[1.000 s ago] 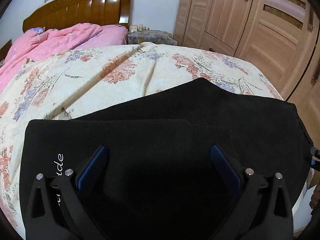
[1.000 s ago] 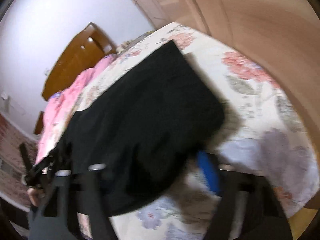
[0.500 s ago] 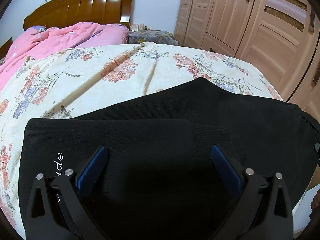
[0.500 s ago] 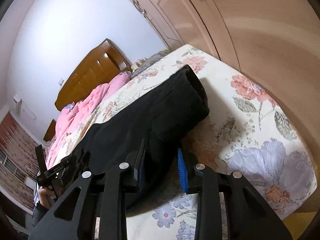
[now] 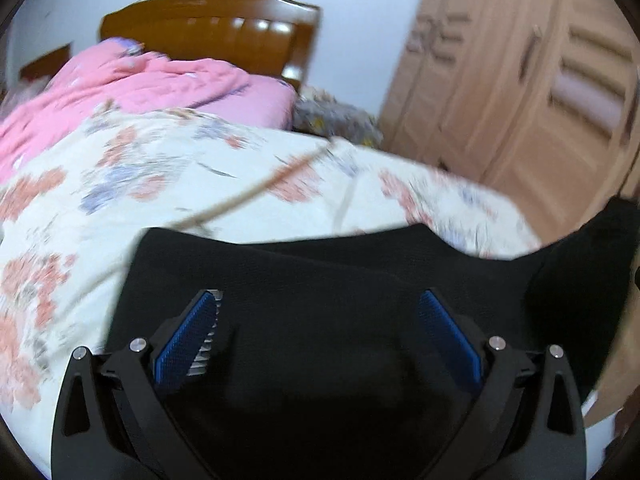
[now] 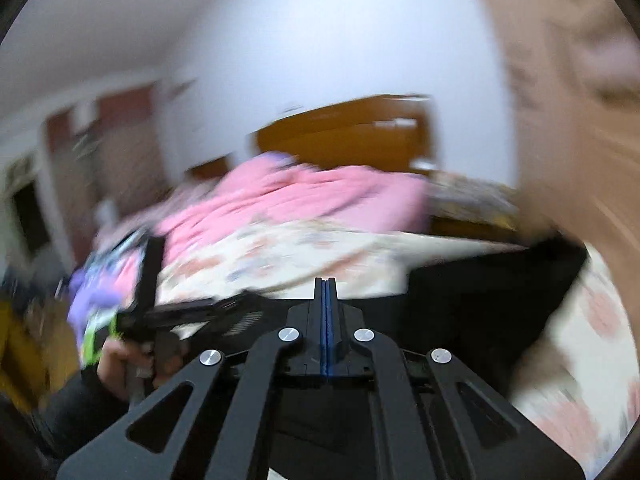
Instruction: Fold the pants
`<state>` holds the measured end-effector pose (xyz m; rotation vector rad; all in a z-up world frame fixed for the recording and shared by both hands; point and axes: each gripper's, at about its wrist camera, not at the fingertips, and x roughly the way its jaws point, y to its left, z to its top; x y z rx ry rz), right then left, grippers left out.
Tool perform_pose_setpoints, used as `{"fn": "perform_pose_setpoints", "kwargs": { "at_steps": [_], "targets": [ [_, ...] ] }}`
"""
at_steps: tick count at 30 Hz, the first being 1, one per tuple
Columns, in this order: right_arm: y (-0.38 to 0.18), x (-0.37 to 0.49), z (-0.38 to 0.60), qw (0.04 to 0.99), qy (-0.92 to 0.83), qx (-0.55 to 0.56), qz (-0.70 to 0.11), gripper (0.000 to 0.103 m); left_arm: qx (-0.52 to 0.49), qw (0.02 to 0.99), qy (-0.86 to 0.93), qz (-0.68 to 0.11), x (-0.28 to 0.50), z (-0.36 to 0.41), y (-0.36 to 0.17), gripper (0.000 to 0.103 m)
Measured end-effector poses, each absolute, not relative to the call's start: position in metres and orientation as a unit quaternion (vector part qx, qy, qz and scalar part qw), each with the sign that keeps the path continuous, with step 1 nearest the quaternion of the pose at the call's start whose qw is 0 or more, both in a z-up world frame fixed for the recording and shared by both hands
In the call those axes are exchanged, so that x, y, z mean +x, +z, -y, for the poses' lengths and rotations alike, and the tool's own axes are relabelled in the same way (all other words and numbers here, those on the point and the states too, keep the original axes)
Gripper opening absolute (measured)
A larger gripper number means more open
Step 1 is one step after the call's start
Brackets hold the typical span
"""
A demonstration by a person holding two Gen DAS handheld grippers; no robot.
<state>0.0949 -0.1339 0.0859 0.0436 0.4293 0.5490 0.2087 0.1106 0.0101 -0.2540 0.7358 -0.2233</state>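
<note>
The black pants (image 5: 328,280) lie folded on the floral bedspread (image 5: 120,184); their right end rises off the bed at the frame's right edge. My left gripper (image 5: 318,312) is open, its blue pads spread wide just over the pants. In the blurred right wrist view my right gripper (image 6: 325,292) is shut, its blue pads pressed together. The pants (image 6: 492,300) lie to its right and below it. I cannot tell whether cloth is pinched between the pads. The left gripper's body (image 6: 192,312) and the hand holding it show at the left.
A pink quilt (image 5: 132,92) lies at the head of the bed before a wooden headboard (image 5: 208,28). A wooden wardrobe (image 5: 520,92) stands along the right side. A small cloth-covered stand (image 5: 336,120) sits beside the bed.
My right gripper has closed from open around the pants' edge and swung sharply toward the headboard. The left view has shifted, and the pants' right end has lifted.
</note>
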Motion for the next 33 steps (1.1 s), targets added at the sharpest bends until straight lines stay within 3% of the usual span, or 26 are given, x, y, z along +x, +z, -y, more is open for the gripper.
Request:
{"fn": "perform_pose_setpoints", "kwargs": {
  "at_steps": [5,8,10,16,24,28,33],
  "targets": [
    [0.033,0.113,0.059,0.895,0.319,-0.029,-0.309,0.007,-0.202,0.913,-0.045,-0.352,0.192,-0.191,0.007,0.101],
    [0.008,0.126,0.088,0.886,0.28,0.029,-0.369,0.039,-0.22,0.91,-0.012,-0.35,0.169,-0.225,-0.001,0.101],
    [0.002,0.124,0.116,0.887,0.254,0.069,-0.381,0.079,-0.209,0.911,-0.005,-0.355,0.161,-0.231,-0.005,0.101],
    [0.015,0.083,0.197,0.908,0.213,0.129,-0.337,0.086,-0.196,0.908,-0.066,-0.364,0.17,-0.203,-0.01,0.101],
    [-0.005,0.086,0.254,0.914,0.143,0.194,-0.326,0.086,-0.187,0.832,-0.326,-0.408,0.224,-0.057,0.007,0.101],
    [-0.006,0.093,0.258,0.918,0.154,0.18,-0.318,0.086,-0.101,0.844,-0.339,-0.403,0.254,0.003,0.015,0.101],
    [-0.003,0.104,0.241,0.926,0.151,0.097,-0.331,0.086,-0.091,0.78,-0.376,-0.491,0.321,0.041,-0.008,0.101]
  ]
}}
